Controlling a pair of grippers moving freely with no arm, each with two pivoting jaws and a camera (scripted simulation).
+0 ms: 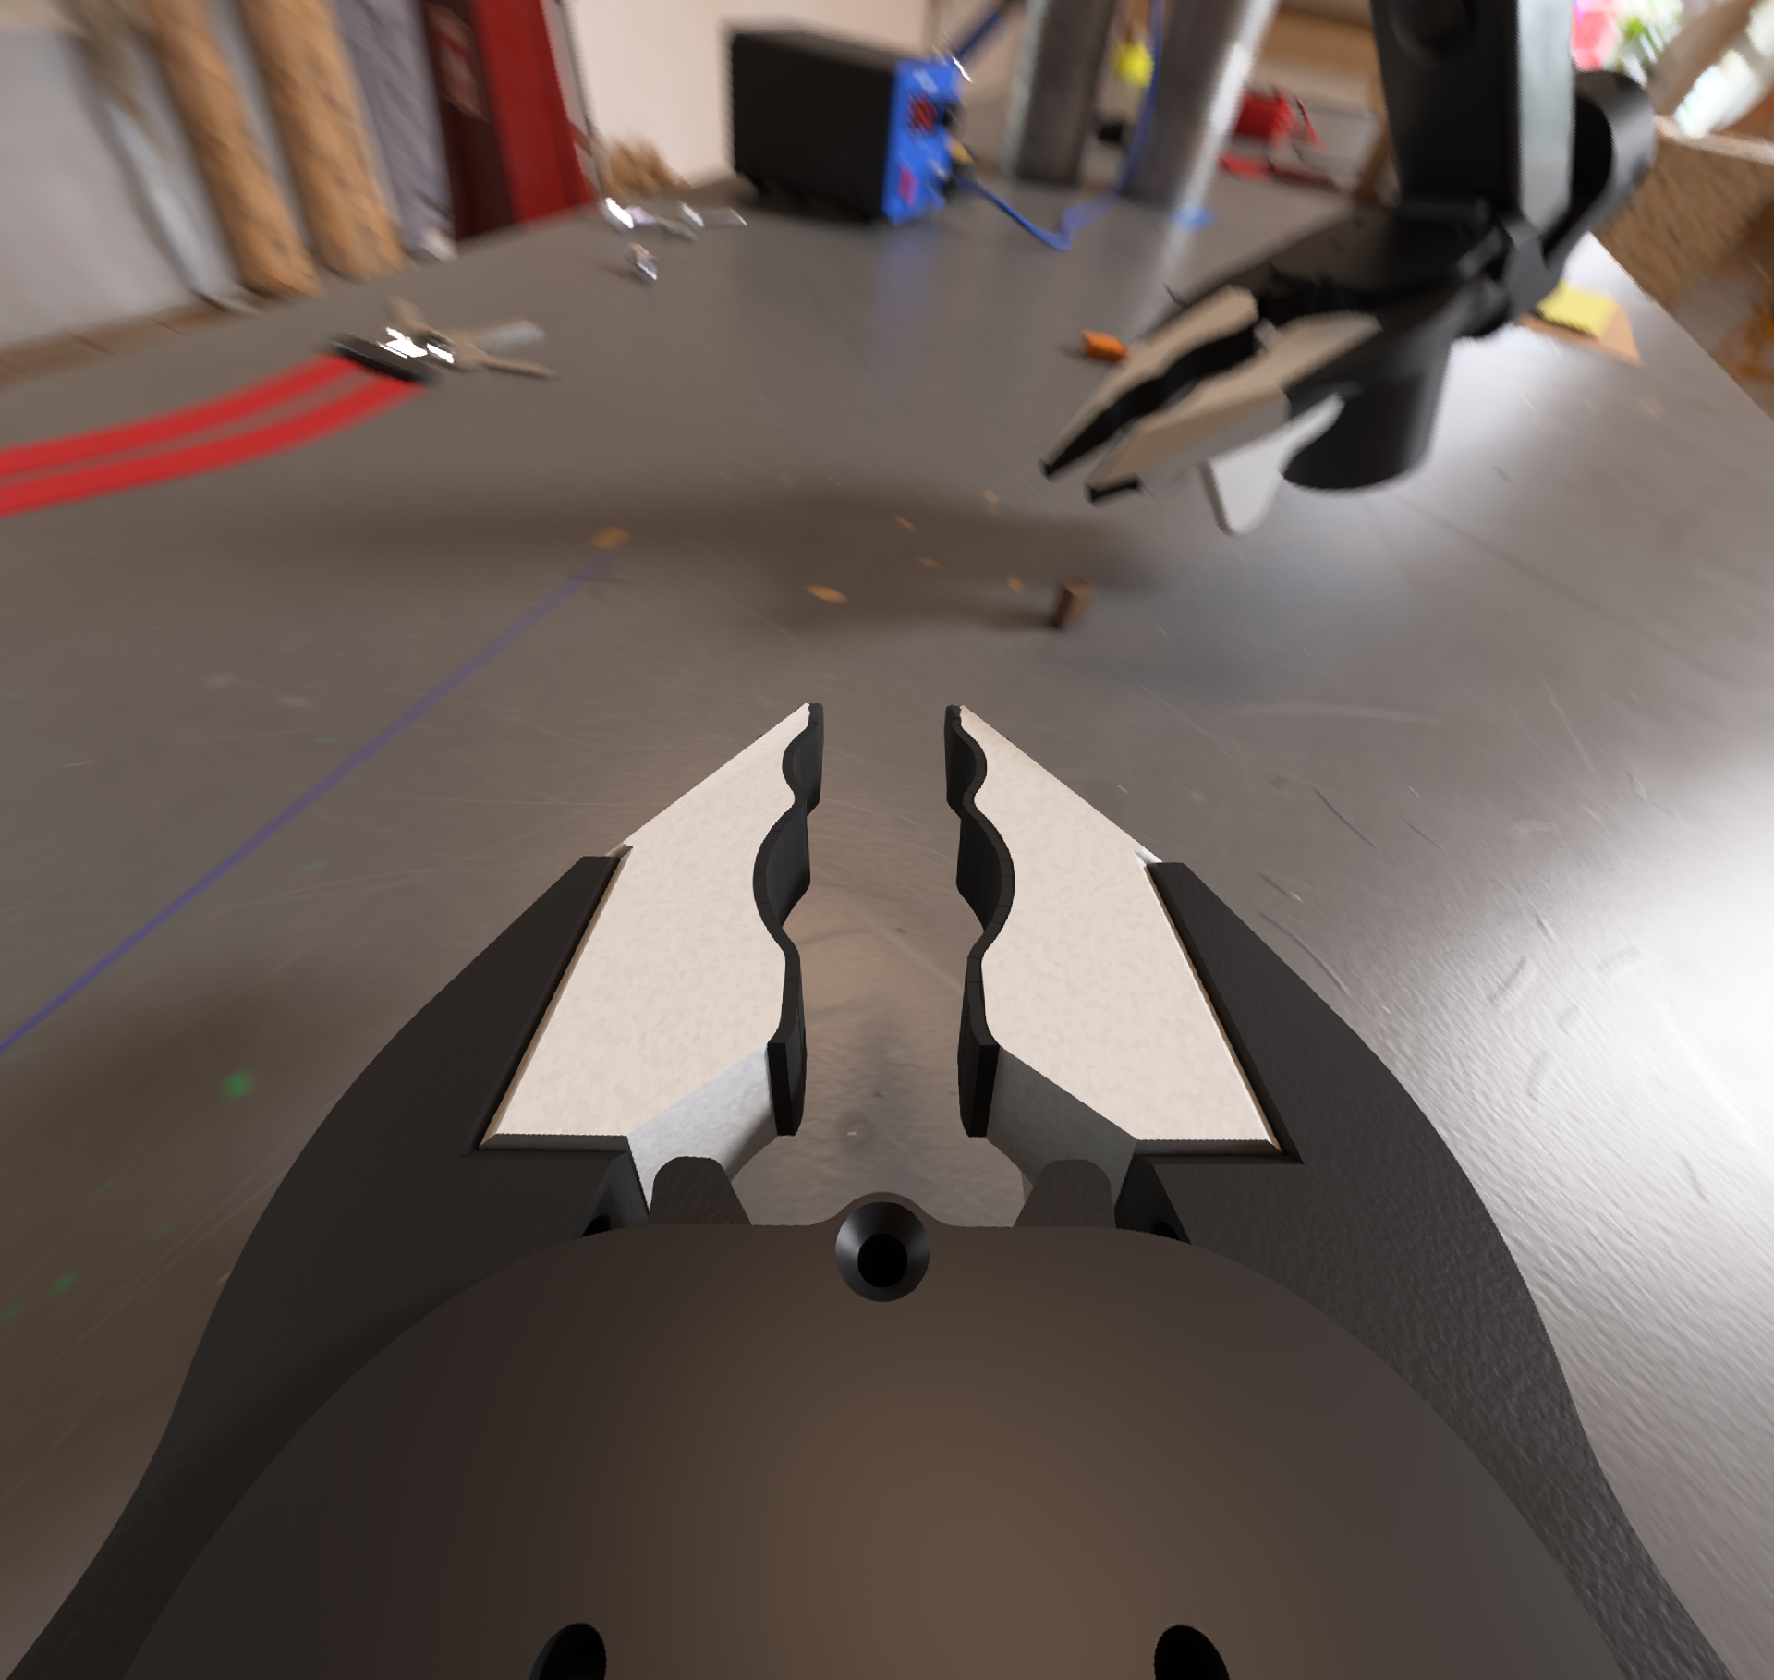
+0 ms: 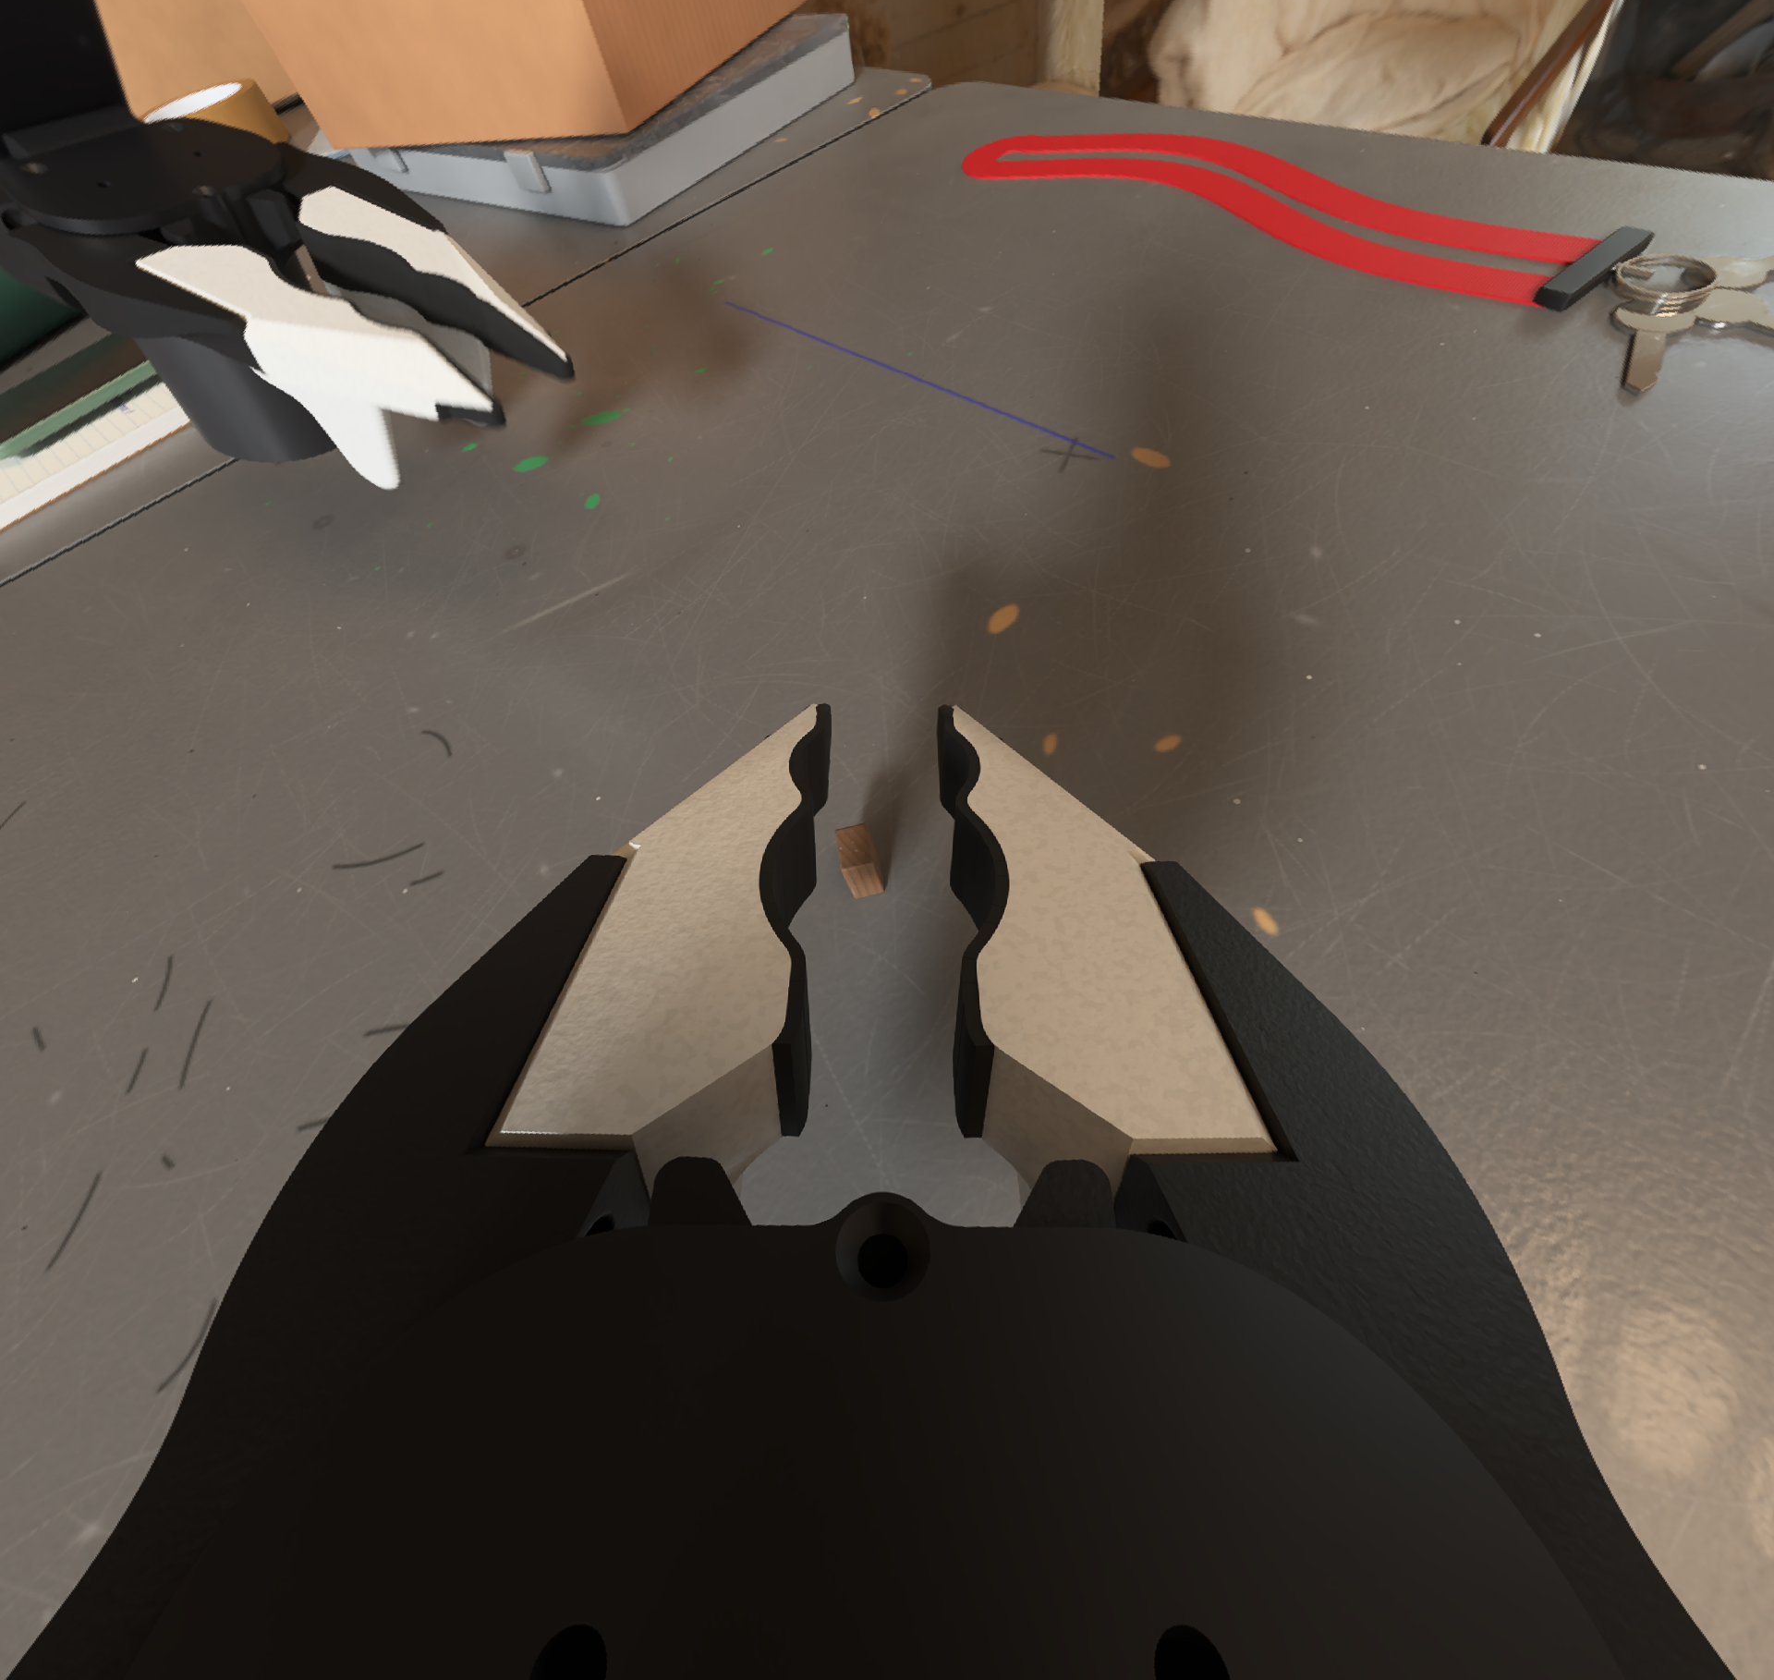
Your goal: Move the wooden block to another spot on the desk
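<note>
A small wooden block (image 2: 860, 862) lies on the grey desk (image 2: 1344, 770). In the right wrist view it shows in the gap between my right gripper's (image 2: 883, 722) open fingers, down on the desk below them and apart from them. In the left wrist view the block (image 1: 1070, 604) lies ahead and to the right, with the right gripper (image 1: 1080, 477) hovering above and beyond it. My left gripper (image 1: 883, 722) is open and empty, low over the desk. It also shows at the far left of the right wrist view (image 2: 533, 391).
A red strap (image 2: 1248, 184) with keys (image 2: 1670, 309) lies at the far right. A cardboard box (image 2: 461, 11) on a grey case (image 2: 672, 146) stands at the back left. A black and blue device (image 1: 845, 131) and grey cylinders (image 1: 1066, 50) stand at the desk's far end.
</note>
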